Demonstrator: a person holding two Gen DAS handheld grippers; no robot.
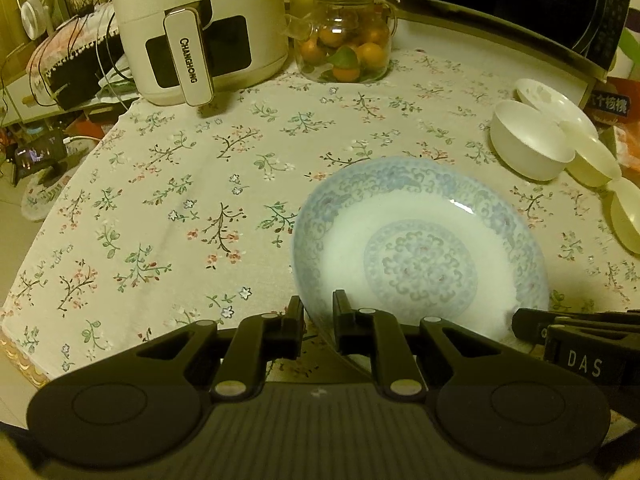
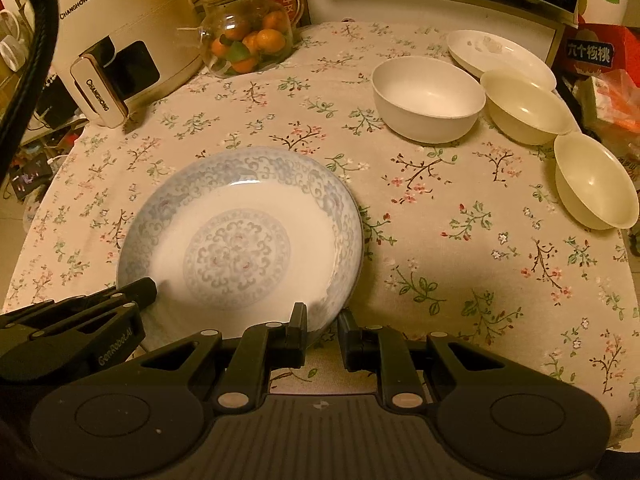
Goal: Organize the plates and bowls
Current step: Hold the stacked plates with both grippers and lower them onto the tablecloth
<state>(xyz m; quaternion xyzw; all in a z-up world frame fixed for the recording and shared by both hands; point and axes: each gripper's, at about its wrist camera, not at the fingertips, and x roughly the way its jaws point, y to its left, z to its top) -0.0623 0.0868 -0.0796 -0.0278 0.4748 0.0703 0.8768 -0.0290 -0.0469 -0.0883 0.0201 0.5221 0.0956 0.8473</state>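
Observation:
A blue-patterned white plate [image 1: 420,240] [image 2: 240,236] hangs just over the floral tablecloth, tilted, with a shadow under its right side. My left gripper [image 1: 319,312] is shut on its near-left rim, and its dark tip [image 2: 146,292] shows at the plate's left edge in the right wrist view. My right gripper [image 2: 323,322] is shut on the near-right rim; its tip [image 1: 520,322] shows at the right of the left wrist view. At the back right stand a white bowl [image 2: 428,100] [image 1: 528,140], two cream bowls [image 2: 524,108] [image 2: 596,184] and a flat white plate [image 2: 500,56].
A white air fryer [image 1: 196,28] [image 2: 120,28] stands at the back left, with a glass jar of small oranges [image 1: 344,44] [image 2: 248,36] beside it. A microwave [image 1: 520,4] lines the back. The table [image 1: 24,308] drops off at the left edge.

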